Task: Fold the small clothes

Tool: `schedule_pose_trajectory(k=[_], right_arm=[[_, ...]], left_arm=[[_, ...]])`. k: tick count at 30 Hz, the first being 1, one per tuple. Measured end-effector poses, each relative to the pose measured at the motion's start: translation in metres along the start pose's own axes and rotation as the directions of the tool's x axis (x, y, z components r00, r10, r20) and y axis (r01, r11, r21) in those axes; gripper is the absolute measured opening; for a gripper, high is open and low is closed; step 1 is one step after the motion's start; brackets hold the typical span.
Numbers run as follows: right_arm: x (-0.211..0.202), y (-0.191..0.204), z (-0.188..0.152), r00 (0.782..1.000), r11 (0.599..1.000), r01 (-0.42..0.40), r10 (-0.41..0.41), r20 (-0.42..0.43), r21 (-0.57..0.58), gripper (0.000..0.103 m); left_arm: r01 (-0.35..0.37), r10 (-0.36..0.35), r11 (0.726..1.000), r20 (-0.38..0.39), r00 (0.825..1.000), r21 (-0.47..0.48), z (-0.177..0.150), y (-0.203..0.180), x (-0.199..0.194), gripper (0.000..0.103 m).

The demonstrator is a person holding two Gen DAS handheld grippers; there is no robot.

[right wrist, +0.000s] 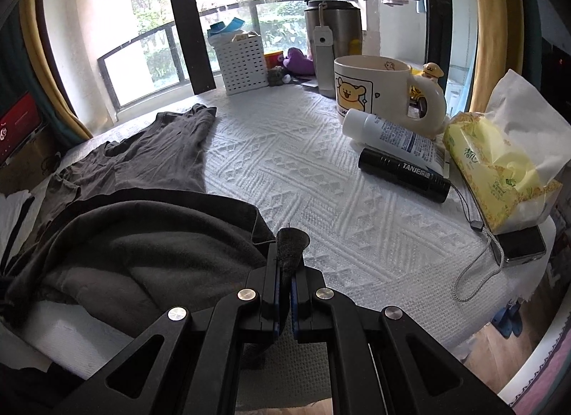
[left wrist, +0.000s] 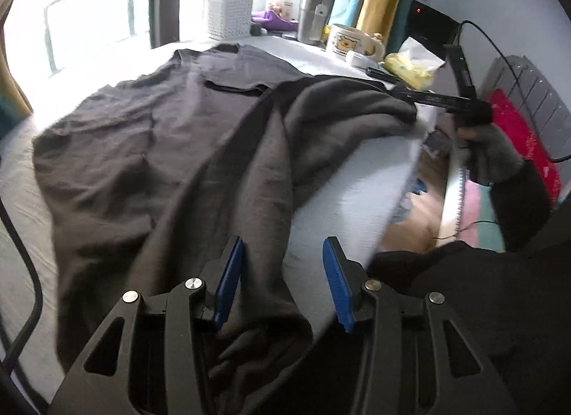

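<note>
White quilted table (right wrist: 321,179) carries a dark shirt (left wrist: 150,150) spread left of the mug (right wrist: 371,90). Right gripper (right wrist: 284,281) is clamped on a shirt corner. Left gripper (left wrist: 283,281) stands wide apart over the near hem, gripping nothing.

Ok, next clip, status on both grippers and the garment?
Left gripper open, low over the dark grey shirt. Right gripper shut on a shirt corner, side folded over. Flashlight, bottle, mug sit beyond, clear.

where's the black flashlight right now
In the right wrist view the black flashlight lies on the white textured cover at the right, just in front of the toppled white bottle and left of the yellow tissue pack.
</note>
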State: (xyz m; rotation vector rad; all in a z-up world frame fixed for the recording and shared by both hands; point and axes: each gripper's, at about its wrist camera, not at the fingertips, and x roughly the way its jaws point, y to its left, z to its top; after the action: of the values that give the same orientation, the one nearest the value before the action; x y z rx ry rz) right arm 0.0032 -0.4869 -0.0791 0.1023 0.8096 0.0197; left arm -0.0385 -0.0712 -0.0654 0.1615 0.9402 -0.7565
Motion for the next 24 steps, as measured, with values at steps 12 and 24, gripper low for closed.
schedule_pose_trajectory(k=[12, 24], right_arm=[[-0.001, -0.002, -0.002, 1.000, 1.000, -0.011, 0.011, 0.003, 0.006, 0.004], [-0.004, 0.000, 0.002, 1.000, 1.000, -0.008, 0.008, 0.012, 0.002, 0.004]], left_arm=[[-0.075, 0.084, 0.983, 0.049, 0.995, -0.170, -0.010, 0.035, -0.041, 0.046], [-0.168, 0.164, 0.977, -0.036, 0.986, -0.132, -0.030, 0.025, -0.014, 0.043]])
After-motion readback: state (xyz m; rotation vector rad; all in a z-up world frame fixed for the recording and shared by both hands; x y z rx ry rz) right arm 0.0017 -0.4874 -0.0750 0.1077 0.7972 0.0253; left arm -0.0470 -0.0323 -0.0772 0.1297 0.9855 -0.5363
